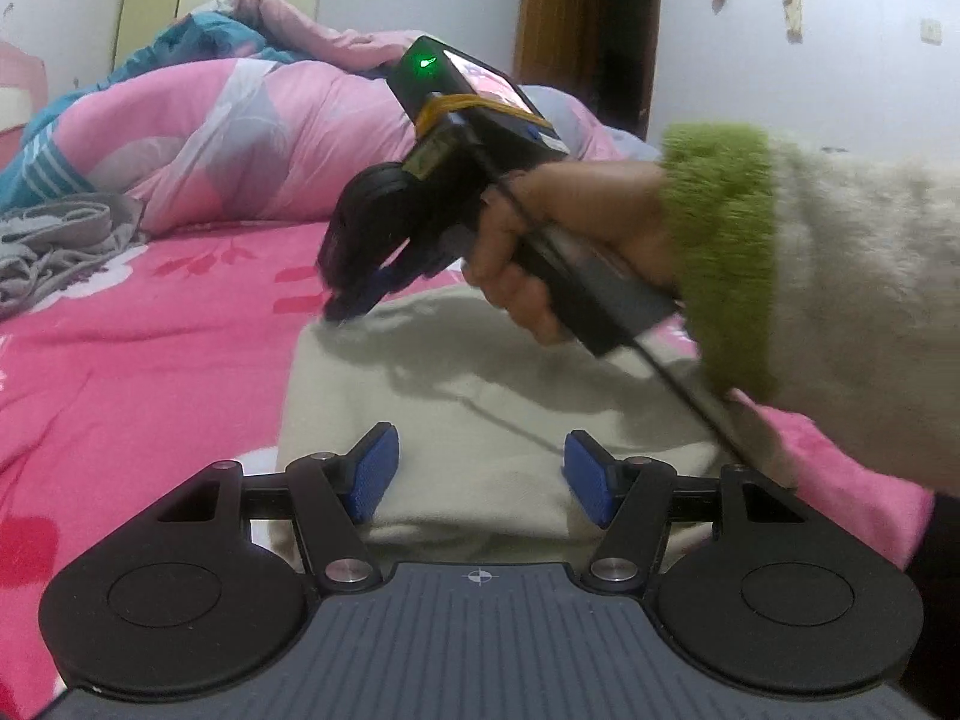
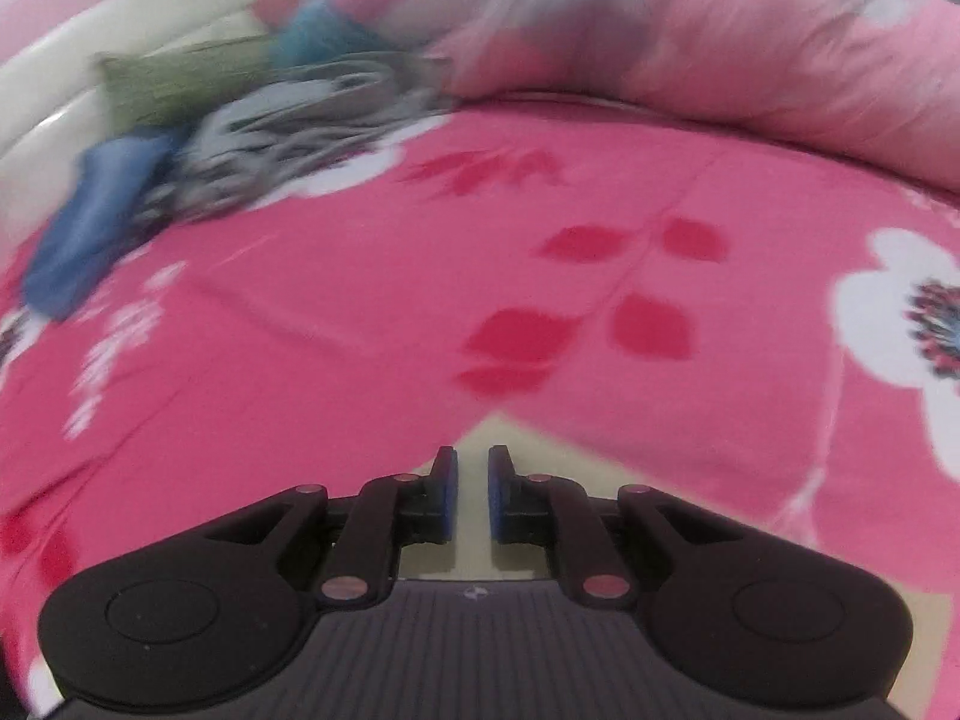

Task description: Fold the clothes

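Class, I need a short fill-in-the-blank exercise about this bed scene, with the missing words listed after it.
1. The flat cream fabric garment lies on a floral bedsheet whose main colour is ___.
2. The left gripper has its blue-padded fingers spread ___.
3. The right gripper is over the garment's pointed ___.

Missing words: pink; open; corner

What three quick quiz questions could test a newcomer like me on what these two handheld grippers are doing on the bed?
1. True or false: the left gripper has its jaws spread wide above the cream garment.
2. Where is the right gripper working? A) at the garment's far corner B) on the gray clothes pile C) on the pink quilt
3. Fill in: the bedsheet is pink with white ____.

Key: 1 true; 2 A; 3 flowers.
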### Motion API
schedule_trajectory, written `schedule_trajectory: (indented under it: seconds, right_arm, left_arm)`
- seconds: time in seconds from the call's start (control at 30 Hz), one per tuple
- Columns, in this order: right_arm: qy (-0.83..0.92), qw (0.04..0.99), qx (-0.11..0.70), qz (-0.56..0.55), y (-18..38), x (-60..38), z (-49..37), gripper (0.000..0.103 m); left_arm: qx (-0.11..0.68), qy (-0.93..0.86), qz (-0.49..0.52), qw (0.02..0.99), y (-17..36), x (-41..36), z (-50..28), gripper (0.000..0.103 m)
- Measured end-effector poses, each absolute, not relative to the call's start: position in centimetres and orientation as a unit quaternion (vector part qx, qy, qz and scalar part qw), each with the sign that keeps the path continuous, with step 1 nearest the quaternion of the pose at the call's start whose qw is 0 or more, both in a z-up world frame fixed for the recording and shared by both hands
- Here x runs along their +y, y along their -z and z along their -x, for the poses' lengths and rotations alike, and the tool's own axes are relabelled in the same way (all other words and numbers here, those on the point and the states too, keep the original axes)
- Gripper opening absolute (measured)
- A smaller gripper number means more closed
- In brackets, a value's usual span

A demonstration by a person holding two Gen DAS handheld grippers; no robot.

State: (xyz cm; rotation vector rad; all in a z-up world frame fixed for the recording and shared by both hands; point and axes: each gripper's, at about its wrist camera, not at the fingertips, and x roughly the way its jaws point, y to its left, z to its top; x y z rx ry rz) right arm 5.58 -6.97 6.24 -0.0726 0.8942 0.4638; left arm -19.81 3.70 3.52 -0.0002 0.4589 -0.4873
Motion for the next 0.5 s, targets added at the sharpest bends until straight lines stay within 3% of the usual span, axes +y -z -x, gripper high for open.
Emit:
schedule_trajectory:
  seconds: [0.27, 0.5]
  right_arm:
    - [-0.239, 0.913, 0.330, -0.003, -13.0, -14.4, 6.3, 0.012]
    - [-0.237, 0.920, 0.308, 0.044, -12.1, -15.3, 18.2, 0.013]
  left_arm:
    - [0.201, 0.241, 0.029, 0.949, -4.6, 7.9, 24.2, 0.062]
    - [0.200, 0.199, -0.050, 0.958, -4.5, 5.8, 23.4, 0.062]
